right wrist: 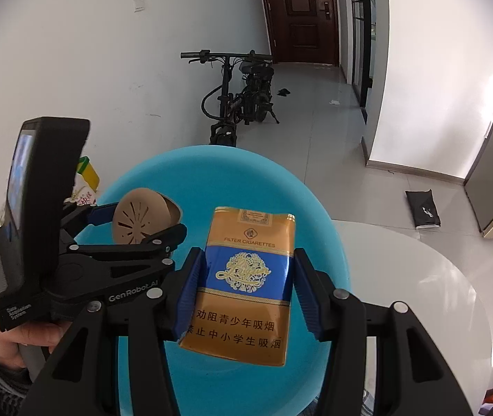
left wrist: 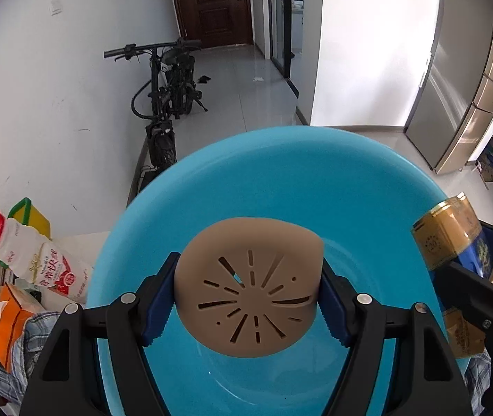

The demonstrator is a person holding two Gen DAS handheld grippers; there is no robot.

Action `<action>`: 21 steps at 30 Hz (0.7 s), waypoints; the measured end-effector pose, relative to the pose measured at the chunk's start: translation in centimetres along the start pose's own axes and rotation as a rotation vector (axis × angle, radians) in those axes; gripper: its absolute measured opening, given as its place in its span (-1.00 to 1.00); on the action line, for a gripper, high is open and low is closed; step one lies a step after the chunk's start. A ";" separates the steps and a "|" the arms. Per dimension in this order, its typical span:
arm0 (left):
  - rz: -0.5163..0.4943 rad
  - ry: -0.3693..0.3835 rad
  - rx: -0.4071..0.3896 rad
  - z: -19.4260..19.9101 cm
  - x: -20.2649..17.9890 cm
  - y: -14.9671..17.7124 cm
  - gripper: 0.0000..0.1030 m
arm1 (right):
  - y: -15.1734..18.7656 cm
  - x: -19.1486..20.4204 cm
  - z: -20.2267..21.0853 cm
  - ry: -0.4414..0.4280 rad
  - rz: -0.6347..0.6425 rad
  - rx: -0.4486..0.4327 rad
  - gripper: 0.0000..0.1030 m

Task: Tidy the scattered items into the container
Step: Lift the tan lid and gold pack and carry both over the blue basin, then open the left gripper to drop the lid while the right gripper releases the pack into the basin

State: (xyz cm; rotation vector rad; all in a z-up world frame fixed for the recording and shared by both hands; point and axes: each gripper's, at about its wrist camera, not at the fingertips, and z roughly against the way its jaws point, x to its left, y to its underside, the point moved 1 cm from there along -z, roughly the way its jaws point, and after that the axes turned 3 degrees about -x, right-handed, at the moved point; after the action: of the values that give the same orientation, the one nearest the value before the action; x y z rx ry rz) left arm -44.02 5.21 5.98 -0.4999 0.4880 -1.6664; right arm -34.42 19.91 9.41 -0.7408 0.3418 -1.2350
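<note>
A big blue basin point(left wrist: 281, 180) fills the middle of both wrist views point(right wrist: 315, 228). My left gripper point(left wrist: 248, 298) is shut on a tan slotted silicone disc point(left wrist: 249, 291) and holds it over the basin; the disc also shows in the right wrist view point(right wrist: 142, 216). My right gripper point(right wrist: 249, 287) is shut on a gold and blue cigarette pack point(right wrist: 243, 277) and holds it over the basin's right part. The pack shows at the right edge of the left wrist view point(left wrist: 454, 239).
A milk drink bottle with a red cap point(left wrist: 34, 256), an orange carton point(left wrist: 14, 319) and plaid cloth point(left wrist: 0, 371) lie left of the basin. A white round table point(right wrist: 419, 277) carries the basin. A black bike point(left wrist: 170, 93) stands by the far wall.
</note>
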 end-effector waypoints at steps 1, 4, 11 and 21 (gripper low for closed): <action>0.002 0.005 0.016 -0.7 -0.3 -0.2 0.45 | 0.0 -0.2 0.1 0.002 -0.003 -0.002 -0.03; 0.001 0.018 0.049 -2.3 -1.0 -0.5 0.45 | -0.1 -0.6 0.9 0.012 0.005 -0.016 -0.03; -0.049 0.020 0.041 -3.3 -2.9 -0.8 0.62 | -0.9 -0.9 1.7 0.040 0.029 -0.030 -0.03; 0.033 -0.001 0.004 -1.6 -0.8 -1.3 0.68 | -1.0 -0.7 1.3 0.026 0.028 -0.022 -0.03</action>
State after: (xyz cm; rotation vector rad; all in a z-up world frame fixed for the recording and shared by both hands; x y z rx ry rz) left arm -45.88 6.29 5.39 -0.4875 0.4902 -1.6351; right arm -34.63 20.86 10.93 -0.7373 0.3868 -1.2167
